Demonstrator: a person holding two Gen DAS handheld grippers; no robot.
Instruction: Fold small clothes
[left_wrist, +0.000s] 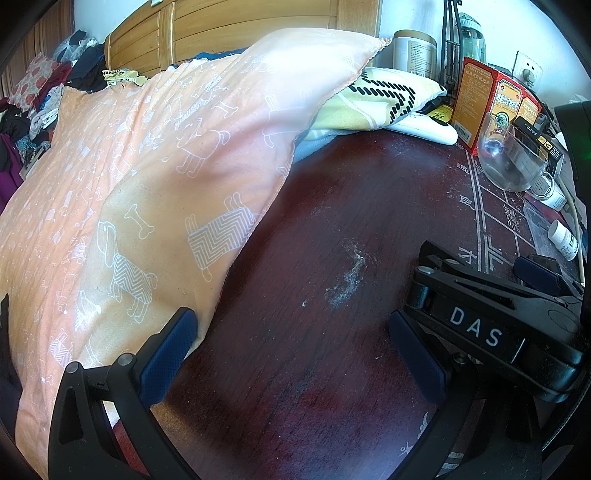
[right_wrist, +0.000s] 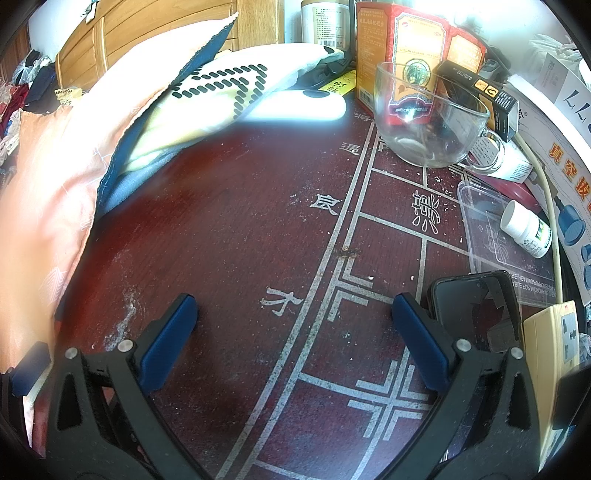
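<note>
Both grippers (left_wrist: 295, 354) (right_wrist: 295, 343) hover wide open, low over the dusty table (right_wrist: 229, 251).

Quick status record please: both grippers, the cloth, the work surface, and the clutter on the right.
left gripper: open, holding nothing, over the table
right gripper: open, holding nothing
orange dog-print cloth: piled at the table's left edge, not gripped
yellow patterned cloth: behind it, partly under the orange one
table: dark red, dusty
glass cup: at back right, beside red boxes
phone: by the right finger
</note>
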